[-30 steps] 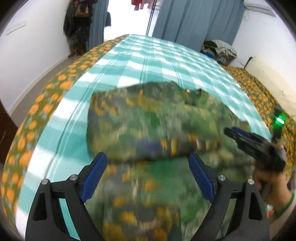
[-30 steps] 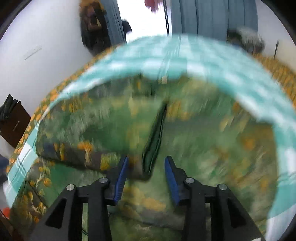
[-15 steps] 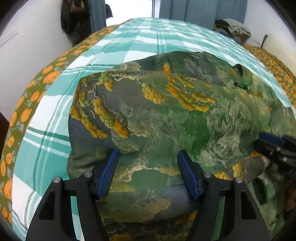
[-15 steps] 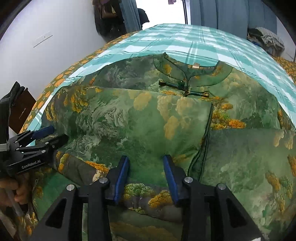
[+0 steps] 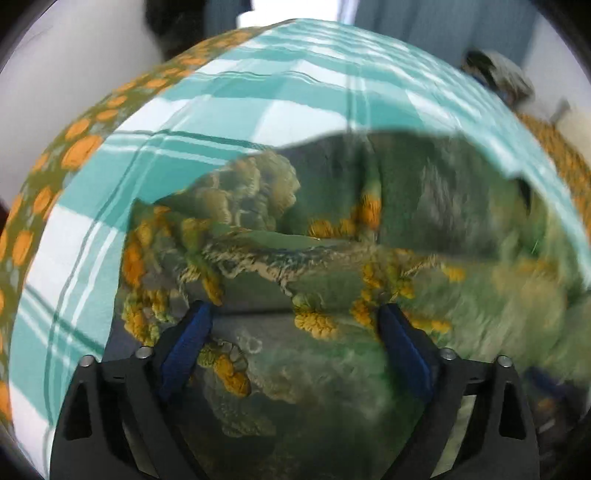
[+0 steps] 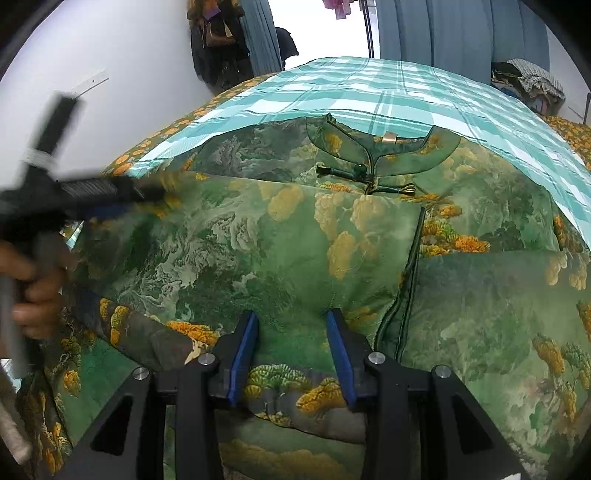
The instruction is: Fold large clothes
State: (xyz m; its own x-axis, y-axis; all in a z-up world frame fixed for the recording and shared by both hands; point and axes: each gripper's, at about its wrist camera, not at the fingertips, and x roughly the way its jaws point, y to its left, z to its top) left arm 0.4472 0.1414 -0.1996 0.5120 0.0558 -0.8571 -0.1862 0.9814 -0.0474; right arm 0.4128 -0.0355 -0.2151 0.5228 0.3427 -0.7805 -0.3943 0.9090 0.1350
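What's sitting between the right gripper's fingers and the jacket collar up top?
In the right wrist view, only the green jacket itself: its folded-over front panel runs from the right gripper up to the knot fastening below the collar.

I see the garment (image 6: 295,251) lying on the bed (image 6: 388,88), its collar (image 6: 384,155) at the garment's far edge. Beyond the bed hang curtains (image 6: 443,33); clothes pile (image 6: 524,81) far right of it.

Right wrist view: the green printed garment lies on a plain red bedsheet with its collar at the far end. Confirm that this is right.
Not quite. In the right wrist view the bedsheet is teal and white plaid, not plain red. The rest holds: the green printed garment lies on it, and its collar is at the far end.
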